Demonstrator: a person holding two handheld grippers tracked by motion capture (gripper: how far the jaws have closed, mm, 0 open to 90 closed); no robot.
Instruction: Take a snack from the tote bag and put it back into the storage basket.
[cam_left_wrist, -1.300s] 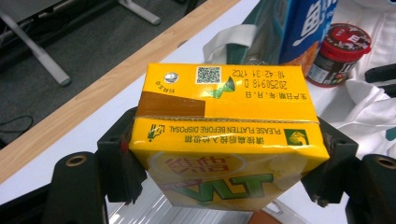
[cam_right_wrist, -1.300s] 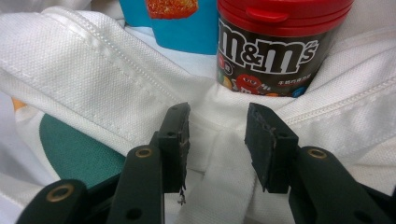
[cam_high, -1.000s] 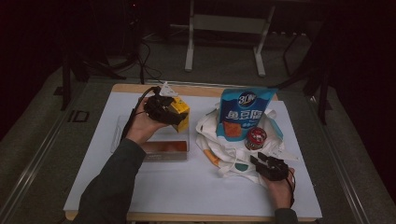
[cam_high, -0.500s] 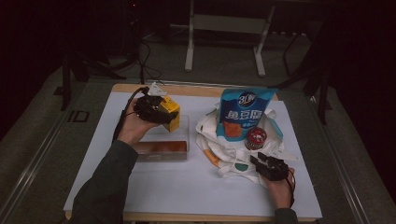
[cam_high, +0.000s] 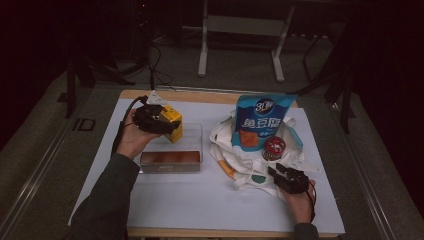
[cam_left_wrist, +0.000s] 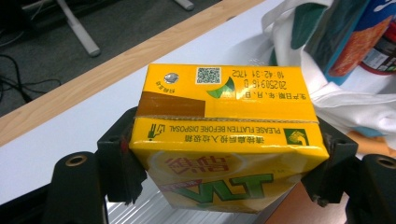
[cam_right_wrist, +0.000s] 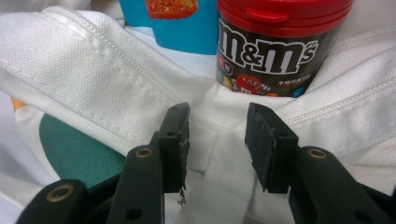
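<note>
My left gripper (cam_high: 159, 120) is shut on a yellow drink carton (cam_high: 172, 123), its jaws clamping the carton's two narrow sides. In the left gripper view the carton (cam_left_wrist: 224, 140) sits upside down between the jaws of that gripper (cam_left_wrist: 224, 158), above a clear box. My right gripper (cam_high: 277, 173) rests at the near edge of a white tote bag (cam_high: 235, 165). Its jaws (cam_right_wrist: 217, 126) stand apart with a raised fold of the bag's cloth (cam_right_wrist: 93, 70) between them, and I see no squeeze on it. A red-lidded M&M's can (cam_right_wrist: 275, 46) stands just beyond.
A clear plastic box (cam_high: 170, 159) with an orange-brown bottom lies left of centre on the white table cover (cam_high: 200, 205). A blue snack pouch (cam_high: 260, 120) and the M&M's can (cam_high: 274, 148) stand on the bag. Metal stand legs (cam_high: 202, 55) rise beyond the table.
My left hand has carried the yellow carton a little to the left and slightly lower, over the back of the clear box. The right hand has stayed put.
</note>
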